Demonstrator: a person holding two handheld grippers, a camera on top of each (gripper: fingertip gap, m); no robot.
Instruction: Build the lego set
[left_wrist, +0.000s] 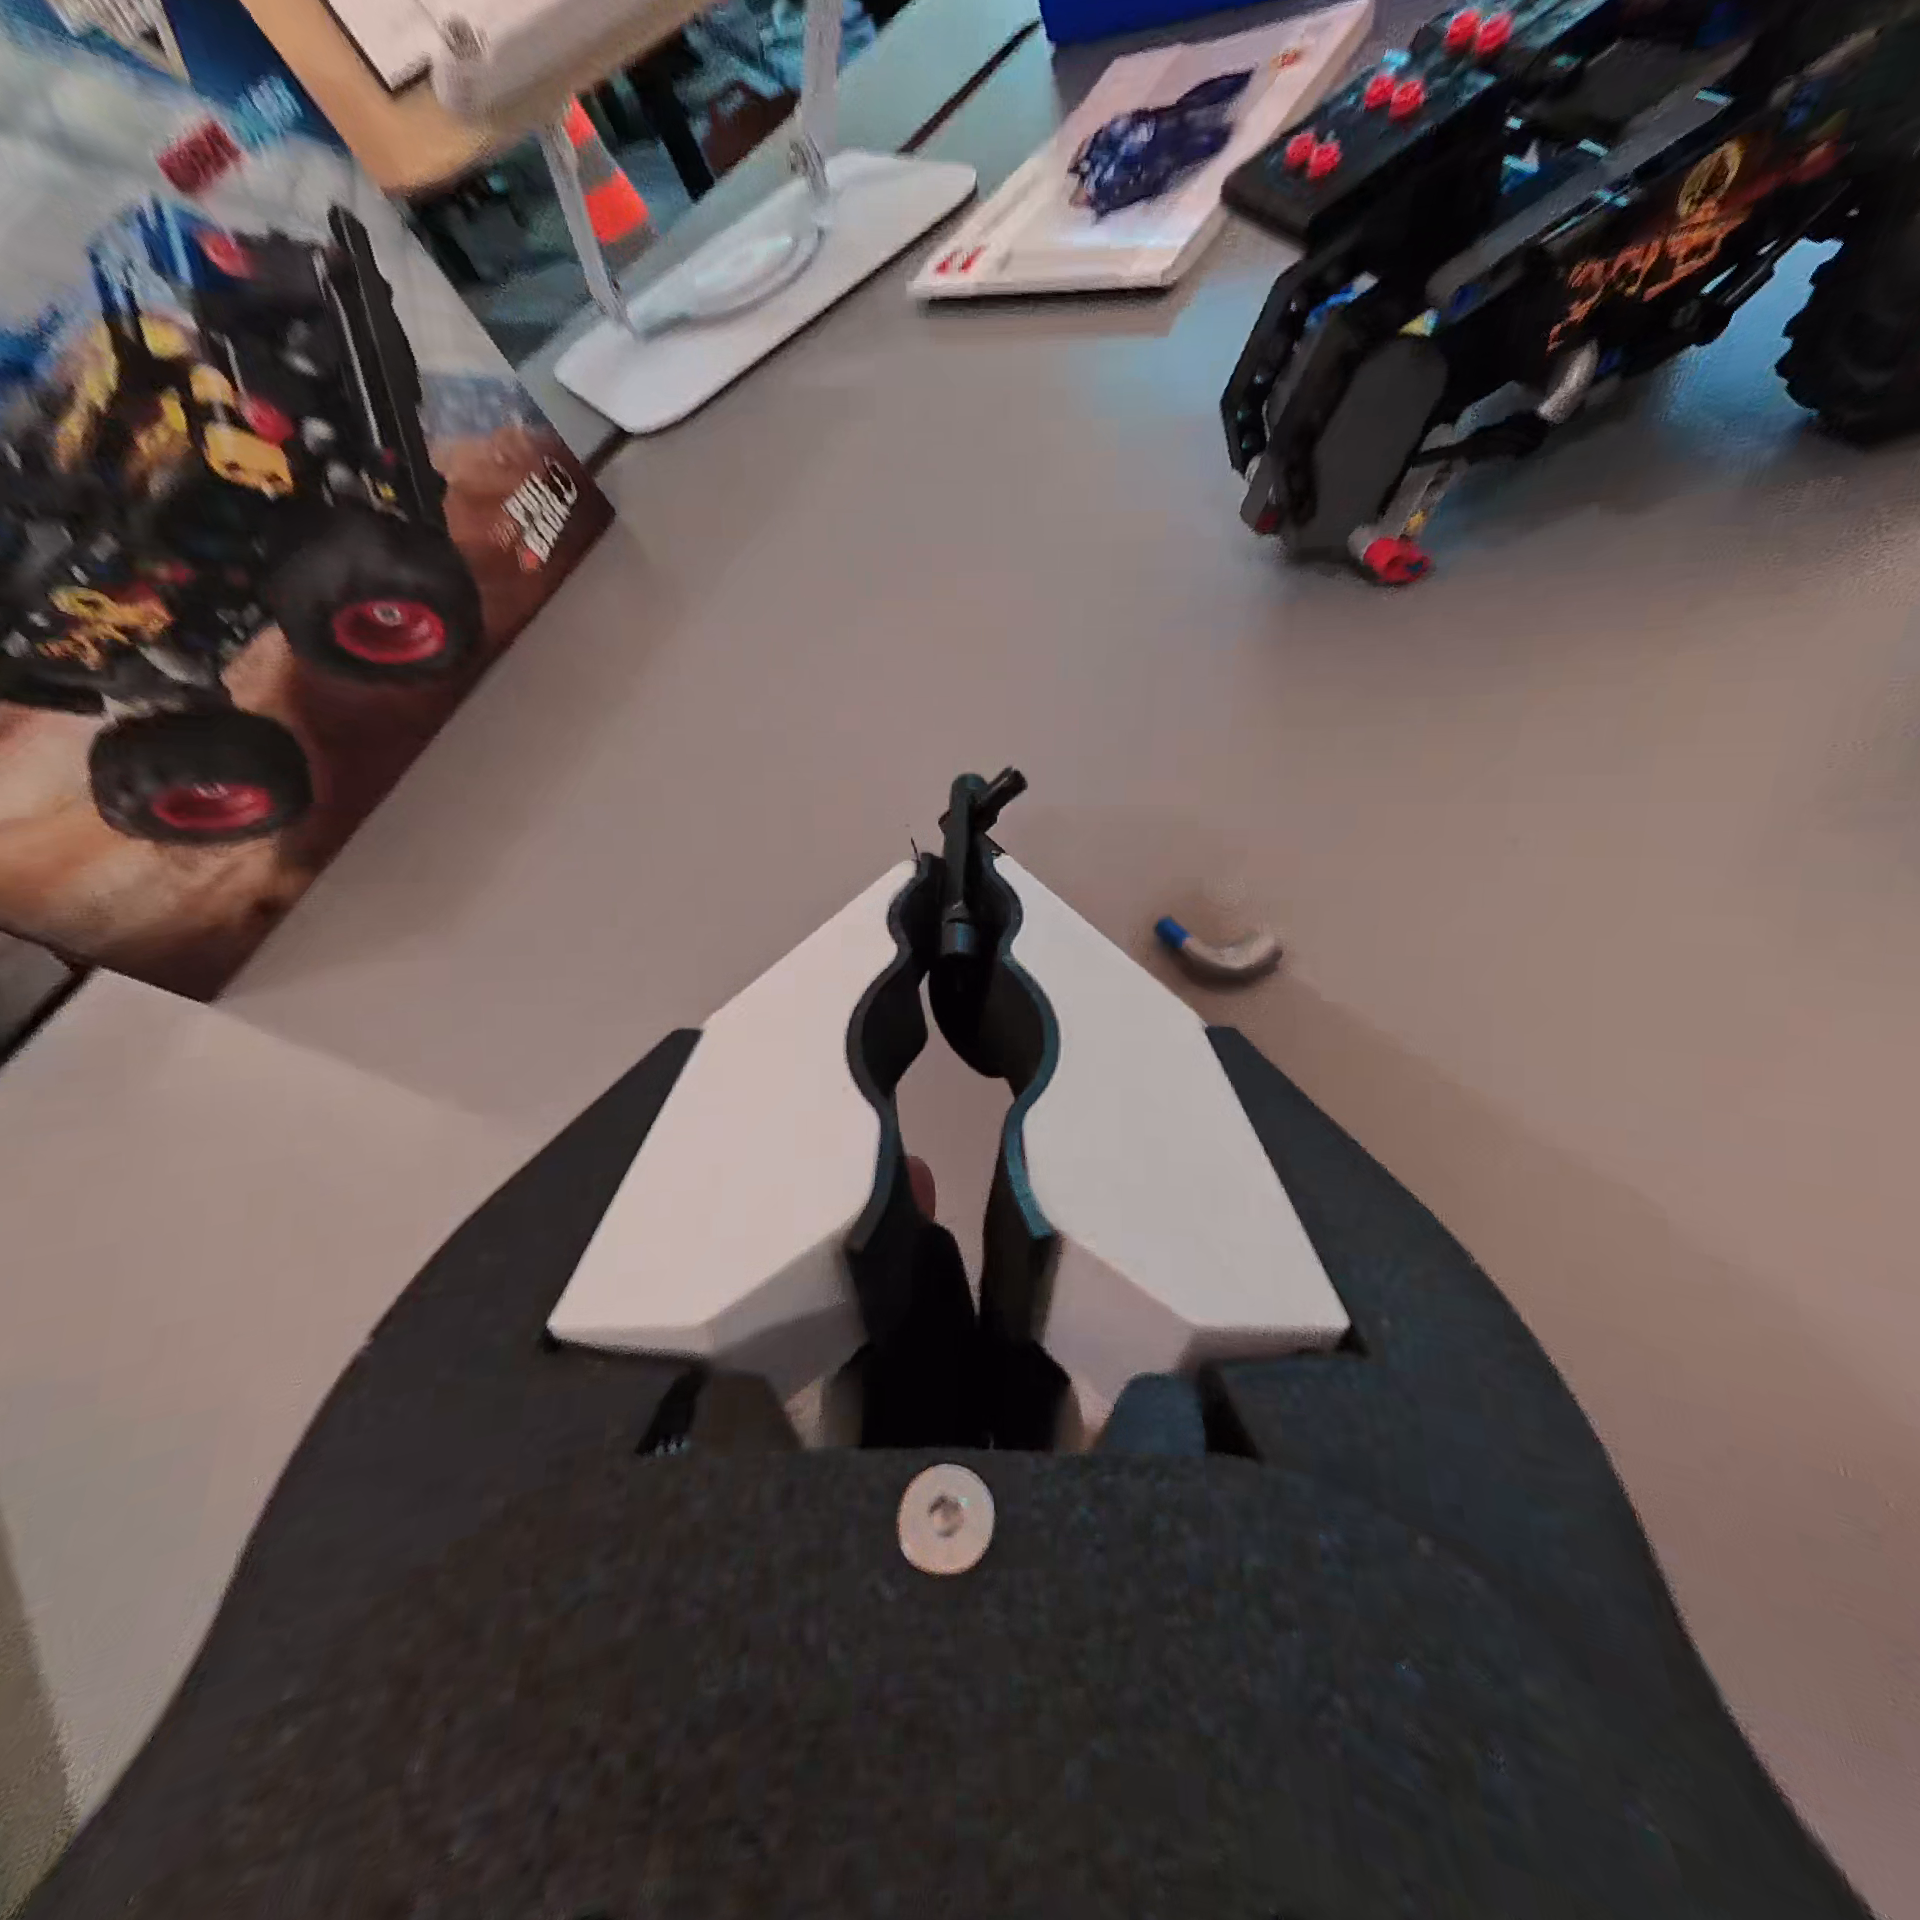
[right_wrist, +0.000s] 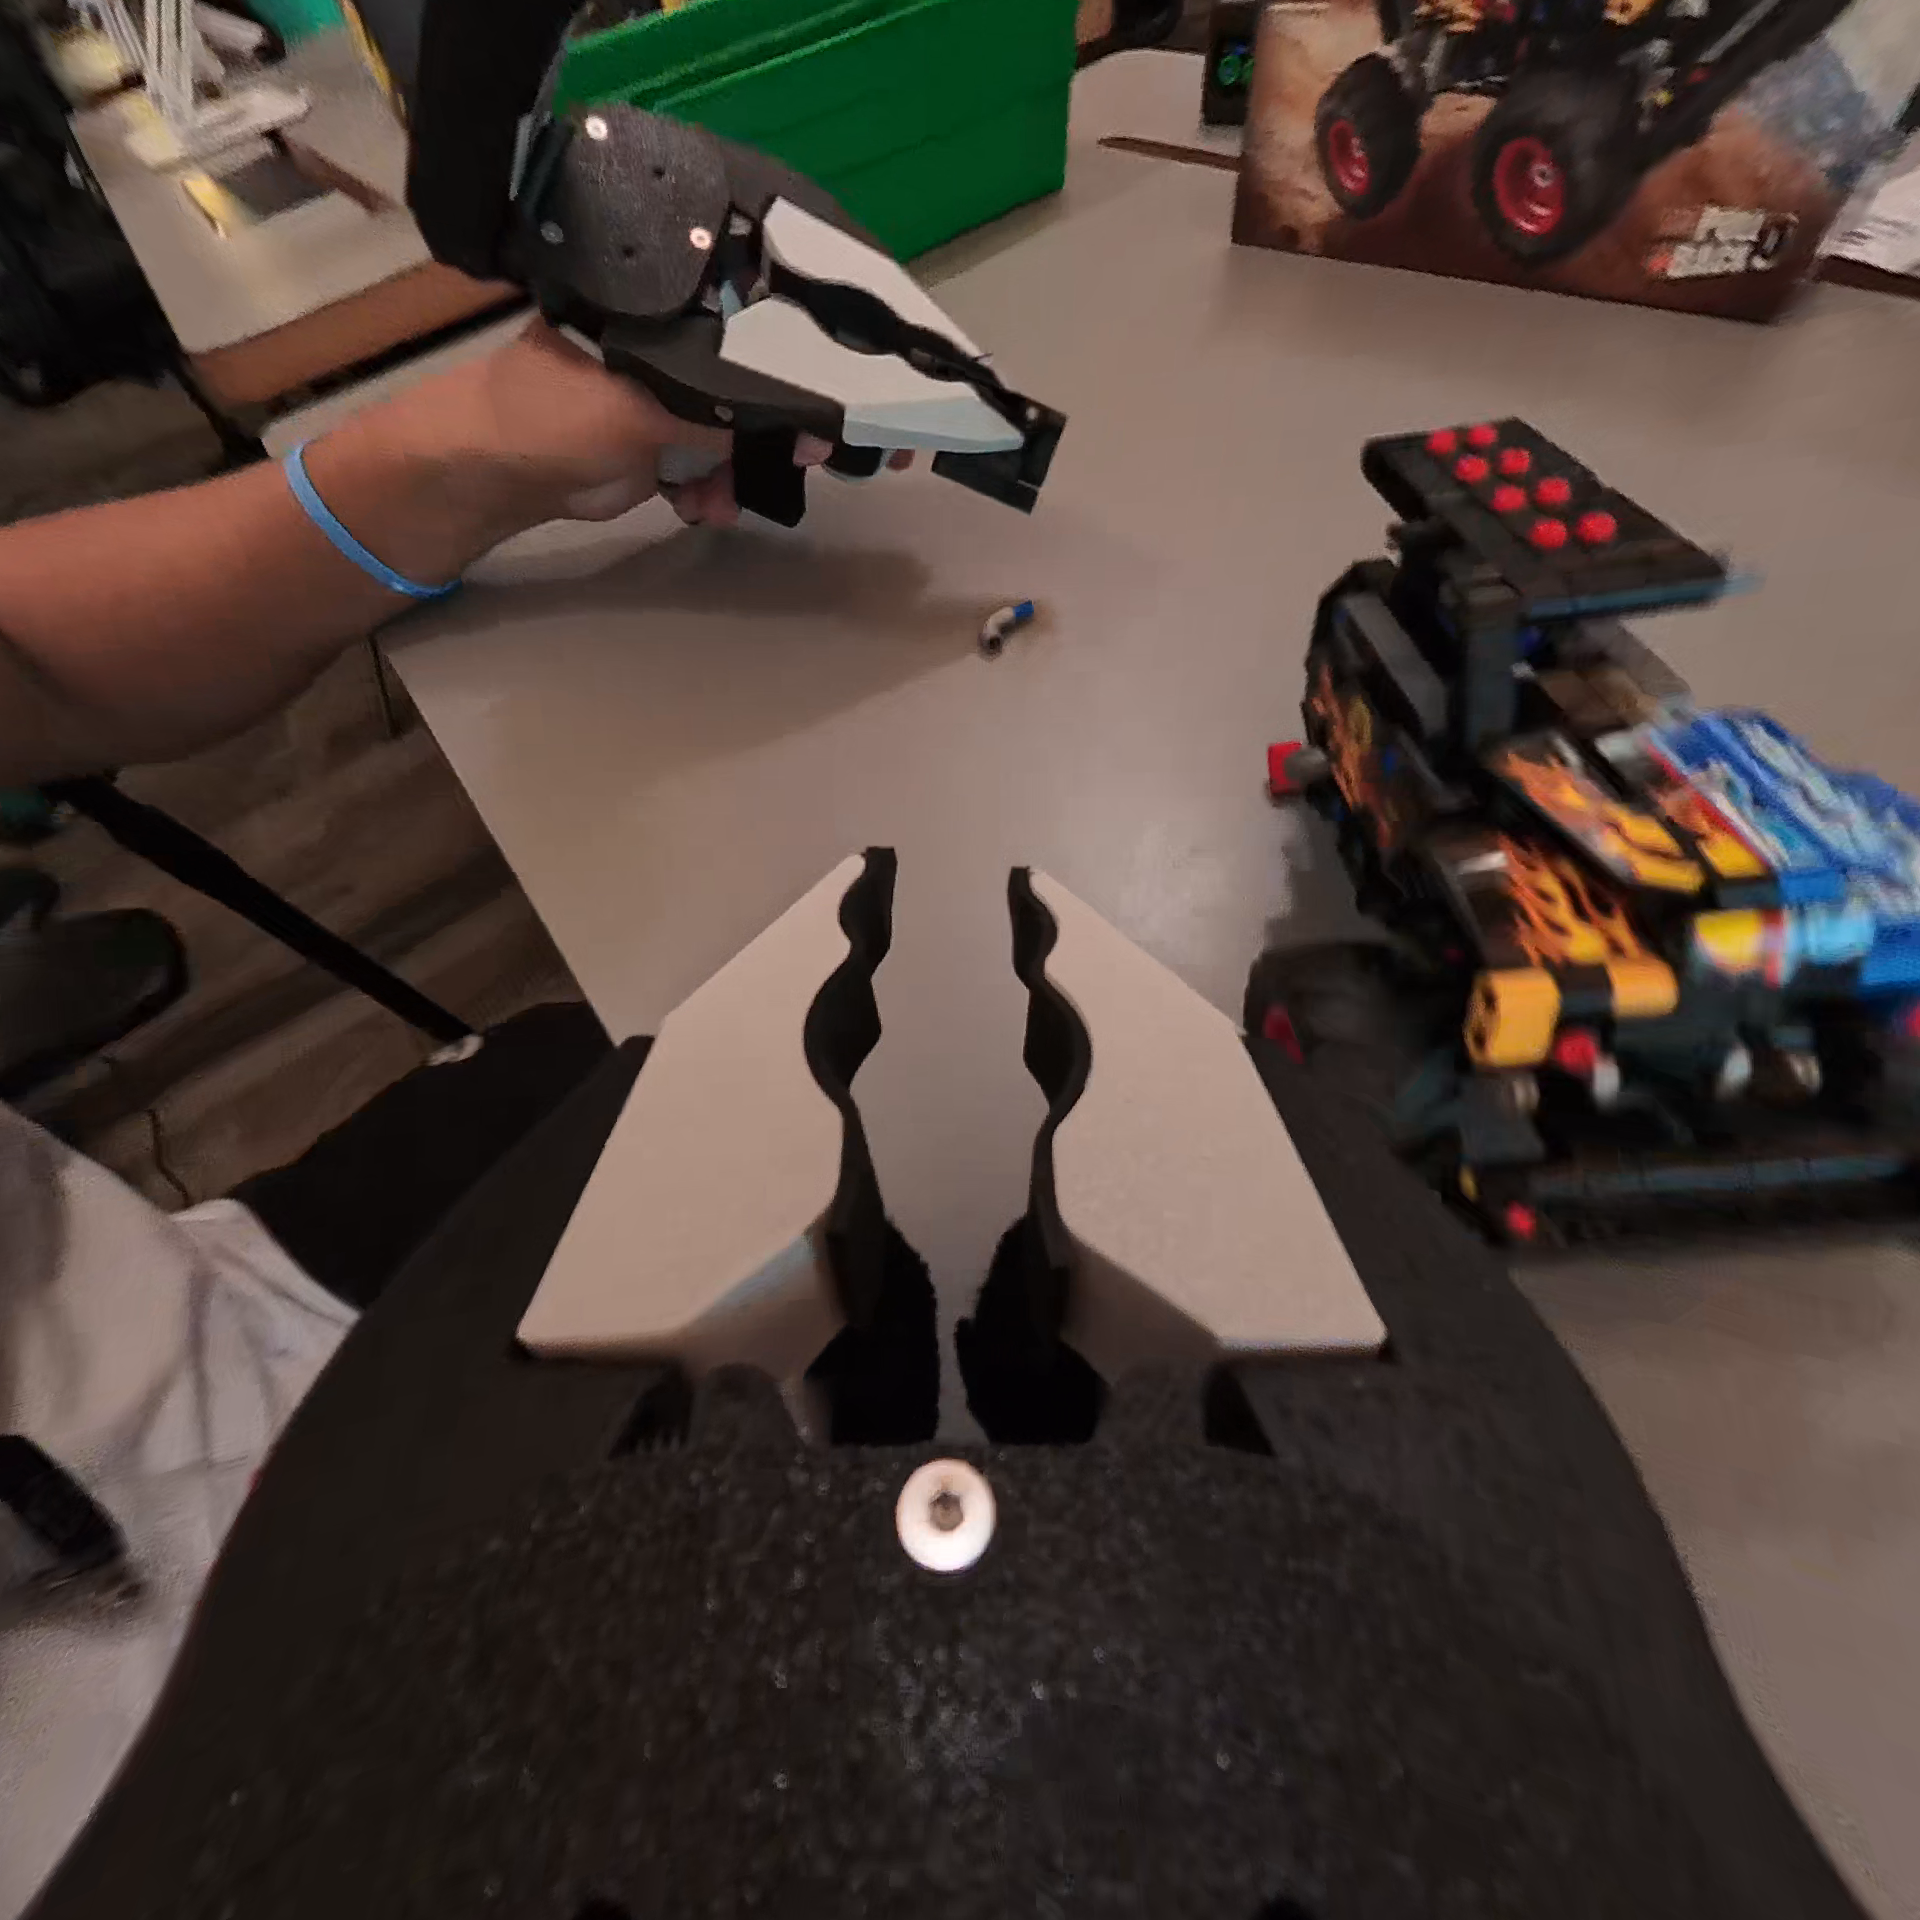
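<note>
Grey table (left_wrist: 935, 623), taken as the landmark. Left gripper (left_wrist: 961, 883): jaws clamped narrow on a small black toy-brick piece (left_wrist: 971, 831), held clear above the table; only the right wrist view shows this piece as a flat black panel (right_wrist: 1003, 462) hanging from the tips, along with the hand (right_wrist: 582, 436) on the handle and a blue wristband (right_wrist: 353, 540). Right gripper (right_wrist: 945, 883): jaws parted with a narrow gap, nothing between them, over the table's near part. Small grey elbow piece with a blue end (left_wrist: 1216, 945), lying loose on the table, near the left gripper's tips. Black brick-built truck with flame decals (left_wrist: 1538, 291), on the table to the right. Printed box showing a monster truck (left_wrist: 239, 540), standing on the table's left side. Booklet (left_wrist: 1122, 177) and white stand base (left_wrist: 769, 281), at the table's far edge, left wrist view only. Green bin (right_wrist: 883, 94), far side, right wrist view only.
</note>
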